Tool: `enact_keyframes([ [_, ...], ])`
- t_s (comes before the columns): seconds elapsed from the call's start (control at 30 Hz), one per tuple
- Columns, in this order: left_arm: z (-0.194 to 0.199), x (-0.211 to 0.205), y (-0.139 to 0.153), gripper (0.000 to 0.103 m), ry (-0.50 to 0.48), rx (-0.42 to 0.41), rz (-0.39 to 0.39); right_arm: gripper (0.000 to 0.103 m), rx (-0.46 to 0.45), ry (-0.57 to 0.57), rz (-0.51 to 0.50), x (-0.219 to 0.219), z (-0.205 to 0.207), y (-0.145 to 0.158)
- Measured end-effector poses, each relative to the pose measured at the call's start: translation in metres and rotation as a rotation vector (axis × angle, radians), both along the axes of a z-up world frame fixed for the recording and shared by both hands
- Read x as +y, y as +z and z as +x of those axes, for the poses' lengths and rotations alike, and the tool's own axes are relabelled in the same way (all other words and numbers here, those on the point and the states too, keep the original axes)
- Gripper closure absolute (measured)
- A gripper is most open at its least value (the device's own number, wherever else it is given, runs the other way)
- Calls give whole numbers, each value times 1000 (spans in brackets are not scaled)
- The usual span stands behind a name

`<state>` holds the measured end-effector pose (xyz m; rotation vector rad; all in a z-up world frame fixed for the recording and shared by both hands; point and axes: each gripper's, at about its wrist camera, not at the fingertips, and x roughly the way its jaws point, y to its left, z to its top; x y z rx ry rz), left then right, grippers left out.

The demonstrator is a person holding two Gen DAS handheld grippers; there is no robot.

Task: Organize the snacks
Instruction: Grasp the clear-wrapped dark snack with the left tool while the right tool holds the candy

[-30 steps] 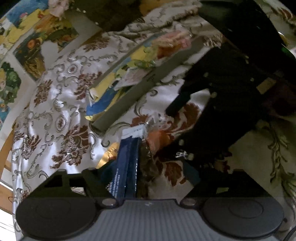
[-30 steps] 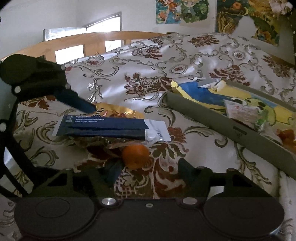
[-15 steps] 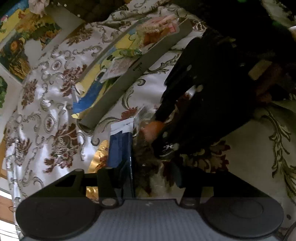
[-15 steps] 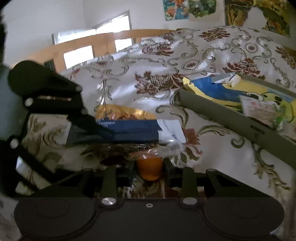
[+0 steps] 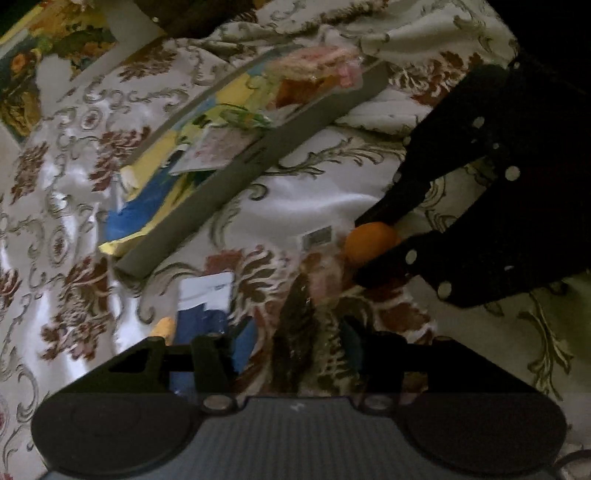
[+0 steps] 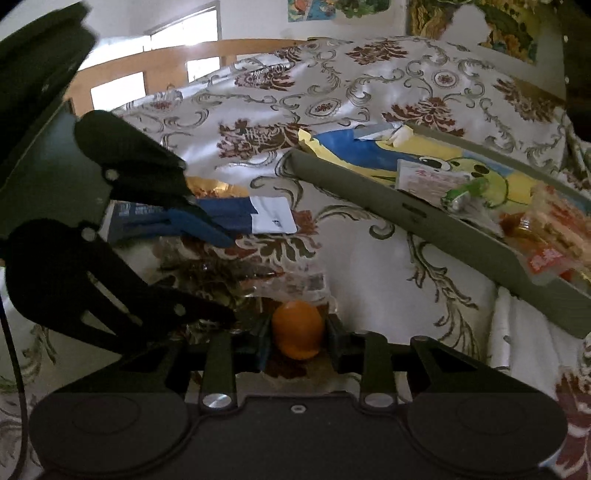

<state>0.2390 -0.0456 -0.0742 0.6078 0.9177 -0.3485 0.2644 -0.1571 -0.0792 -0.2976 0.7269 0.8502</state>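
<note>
Presently listed, item by item.

Right gripper (image 6: pixel 298 334): angled down over the bed, fingers (image 6: pixel 263 341) drawn narrow and clamped on either side of a small orange fruit (image 6: pixel 297 329). Its jaws have just closed in on the fruit, which sits between the pads close above the bedspread (image 6: pixel 376 266).

Left gripper (image 5: pixel 291 354): pitched steeply down, fingers (image 5: pixel 210 356) part-open after narrowing a moment ago. They straddle a clear bag of dark snacks (image 5: pixel 299 332); whether the pads press on it cannot be told. The left finger lies over a dark blue packet with a white end (image 5: pixel 207 299).

Clear bag: crumpled, lying on the bedspread between the two grippers, its labelled end just beside the fruit.

Blue packet: flat on the bedspread, partly over a gold foil wrapper (image 6: pixel 214 184).

Grey tray (image 6: pixel 424 218): well beyond the packet, lined with a yellow and blue cartoon sheet (image 6: pixel 362 155), holding a pale sachet (image 6: pixel 428 177), a green wrapped sweet (image 6: pixel 465 194) and red-labelled biscuit packs (image 6: pixel 554 240).

Bedspread: white satin, brown floral scrolls. Wooden bed rail (image 6: pixel 155 70) and wall posters (image 6: pixel 469 26) behind.
</note>
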Motion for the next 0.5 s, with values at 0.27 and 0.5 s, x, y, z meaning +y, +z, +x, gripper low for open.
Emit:
enact_keyframes([
  [0.27,14,11,4,61,86,105,-64,70,20,-15,17,-3,7,0],
  [0.5,12,28,13,64,157,122,-158,70,9,-23,25,-3,6,1],
])
